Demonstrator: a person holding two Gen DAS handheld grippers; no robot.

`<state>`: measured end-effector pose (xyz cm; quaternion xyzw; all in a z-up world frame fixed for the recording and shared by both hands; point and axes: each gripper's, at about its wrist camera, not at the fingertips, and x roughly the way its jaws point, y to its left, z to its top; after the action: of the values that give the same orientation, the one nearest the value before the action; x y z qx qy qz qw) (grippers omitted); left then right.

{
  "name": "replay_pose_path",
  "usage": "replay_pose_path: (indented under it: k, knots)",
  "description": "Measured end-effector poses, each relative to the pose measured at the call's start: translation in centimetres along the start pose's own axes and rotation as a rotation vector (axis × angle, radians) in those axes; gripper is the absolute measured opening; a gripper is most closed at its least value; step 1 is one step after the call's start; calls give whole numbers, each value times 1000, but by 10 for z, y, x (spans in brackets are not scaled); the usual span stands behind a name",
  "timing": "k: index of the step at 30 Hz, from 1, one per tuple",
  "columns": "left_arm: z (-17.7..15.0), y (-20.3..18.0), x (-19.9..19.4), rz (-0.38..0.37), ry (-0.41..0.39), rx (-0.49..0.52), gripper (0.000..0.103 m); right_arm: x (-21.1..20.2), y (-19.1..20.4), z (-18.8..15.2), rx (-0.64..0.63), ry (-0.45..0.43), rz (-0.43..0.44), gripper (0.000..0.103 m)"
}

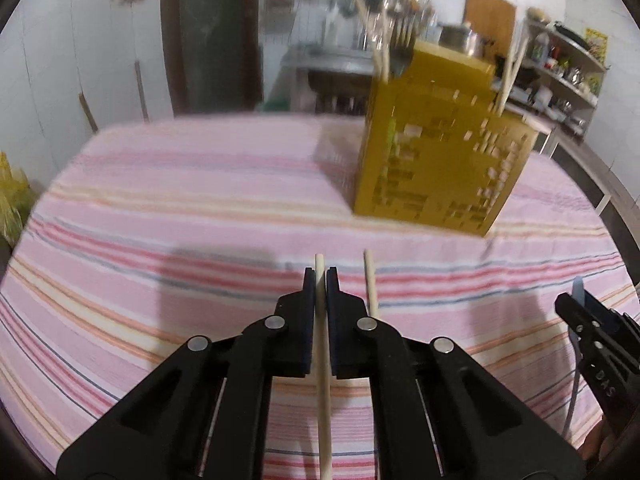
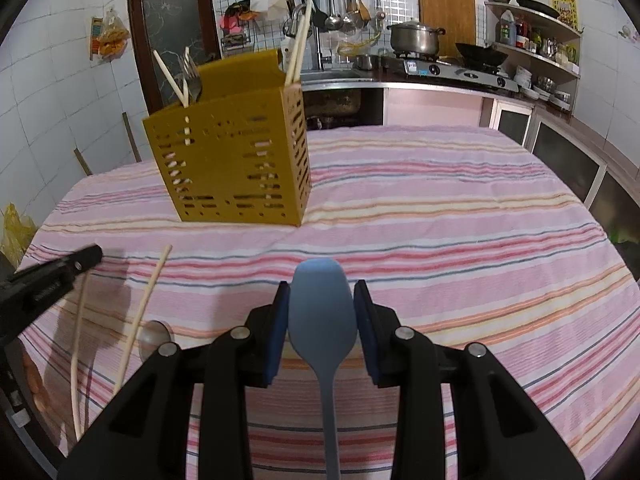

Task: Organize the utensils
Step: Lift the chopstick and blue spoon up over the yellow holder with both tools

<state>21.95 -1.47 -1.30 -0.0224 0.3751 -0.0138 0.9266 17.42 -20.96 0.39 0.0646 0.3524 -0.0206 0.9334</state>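
My left gripper [image 1: 320, 276] is shut on a pale wooden chopstick [image 1: 323, 360], whose tip pokes out just past the pads. A second chopstick [image 1: 371, 284] lies on the cloth right beside it. My right gripper [image 2: 322, 288] is shut on a blue spoon [image 2: 322, 320], bowl forward between the pads, handle running back. The yellow slotted utensil holder [image 2: 232, 160] stands upright further back, holding chopsticks [image 2: 298, 52] and a fork [image 2: 192, 76]. In the right wrist view the left gripper [image 2: 94, 254] shows at the left edge, above a metal spoon [image 2: 154, 338] on the cloth.
The table wears a pink striped cloth [image 2: 440, 220]. Behind it runs a kitchen counter with a stove [image 2: 448, 70], a pot [image 2: 416, 36] and hanging ladles. Shelves with dishes [image 2: 536, 80] stand at the right, and a yellow bag [image 2: 14, 232] lies off the table's left edge.
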Motion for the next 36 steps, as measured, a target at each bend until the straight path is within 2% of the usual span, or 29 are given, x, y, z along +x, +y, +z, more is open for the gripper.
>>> replay_pose_path:
  k: [7,11,21,36]
  knots:
    - [8,7,-52,-20,-185,13,4,-21,-5,9,36,-48,18,33]
    - [8,16,-74,-23,-242,9,4,-33,-6,10,53,-86,18,33]
    - [-1,34,-107,-58,-318,-11,4,-71,3,7,45,-200,7,33]
    - [-13,40,-142,-118,-423,-23,4,-100,16,-1,6,-282,-18,33]
